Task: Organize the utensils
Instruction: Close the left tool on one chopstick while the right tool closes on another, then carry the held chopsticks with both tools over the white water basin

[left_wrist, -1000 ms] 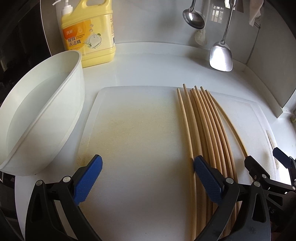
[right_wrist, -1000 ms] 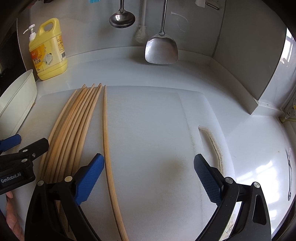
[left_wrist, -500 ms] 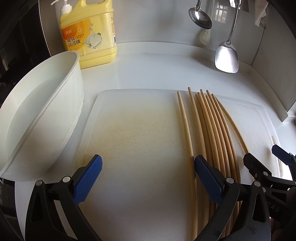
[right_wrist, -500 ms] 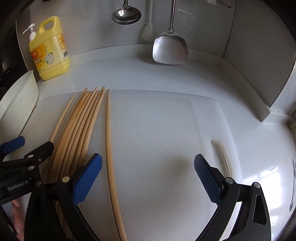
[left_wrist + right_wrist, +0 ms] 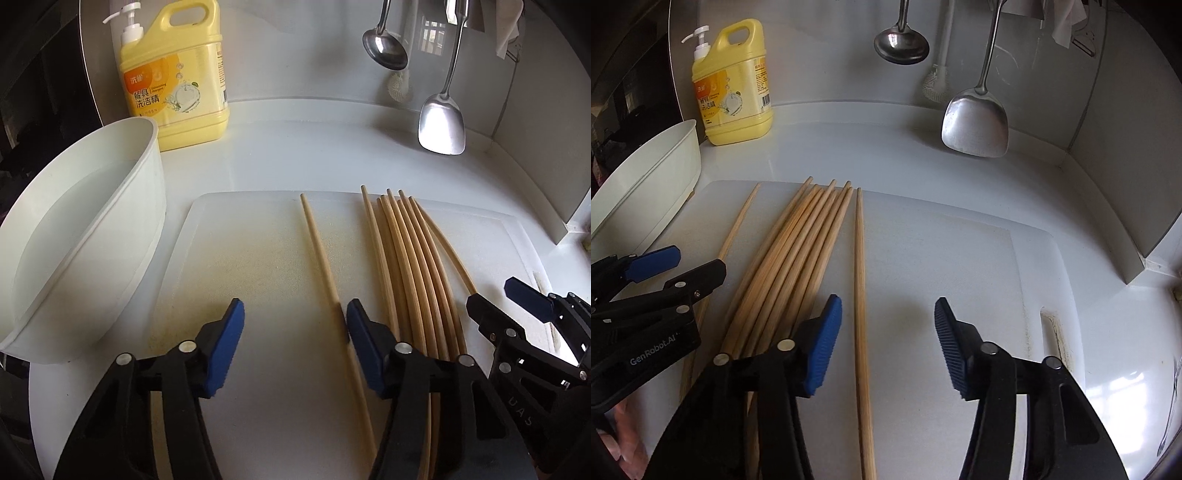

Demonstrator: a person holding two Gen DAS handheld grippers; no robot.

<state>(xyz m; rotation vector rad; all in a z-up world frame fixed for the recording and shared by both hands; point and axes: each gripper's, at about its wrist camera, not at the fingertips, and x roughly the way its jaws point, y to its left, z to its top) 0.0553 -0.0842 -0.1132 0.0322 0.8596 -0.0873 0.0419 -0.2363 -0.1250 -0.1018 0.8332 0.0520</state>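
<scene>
Both grippers, left gripper [image 5: 293, 343] and right gripper [image 5: 888, 345], hung parted and empty over the cutting board [image 5: 258, 258], each apparently straddling one stray chopstick [image 5: 319, 251] beside the bundle [image 5: 410, 258] for singling out.

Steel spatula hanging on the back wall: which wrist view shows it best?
The right wrist view: the steel spatula appears larger and nearer the frame's centre, blade and handle plain. The left wrist view shows it smaller, off toward the upper right.
</scene>
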